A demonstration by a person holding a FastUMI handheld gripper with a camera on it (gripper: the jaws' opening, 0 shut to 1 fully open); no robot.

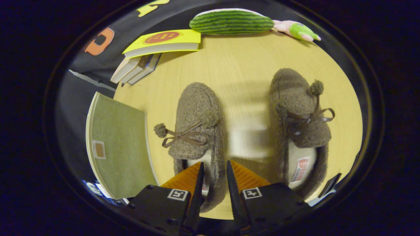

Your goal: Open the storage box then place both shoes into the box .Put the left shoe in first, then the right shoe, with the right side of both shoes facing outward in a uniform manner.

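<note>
The fingers (pixel 214 178), nearly closed, pinch the heel wall of the left shoe (pixel 197 131) at lower centre on the bench (pixel 236 59), right shoe (pixel 300 127) beside it; best lift level, keeping the grip firm.

A light wooden table (pixel 242 65) carries everything; two brown fleecy slippers with bows and pompoms lie at its centre, toes toward twelve o'clock, the left slipper (pixel 197 131) near seven o'clock and the right slipper (pixel 300 118) near four o'clock, well apart; a flat green fabric storage box (pixel 118 144) lies at nine o'clock; a yellow-covered book (pixel 164 41) tops a stack of books (pixel 136 67) at eleven o'clock; a striped green cucumber plush (pixel 231 21) and a pink-and-green soft toy (pixel 297 30) lie at twelve to one o'clock.
</note>
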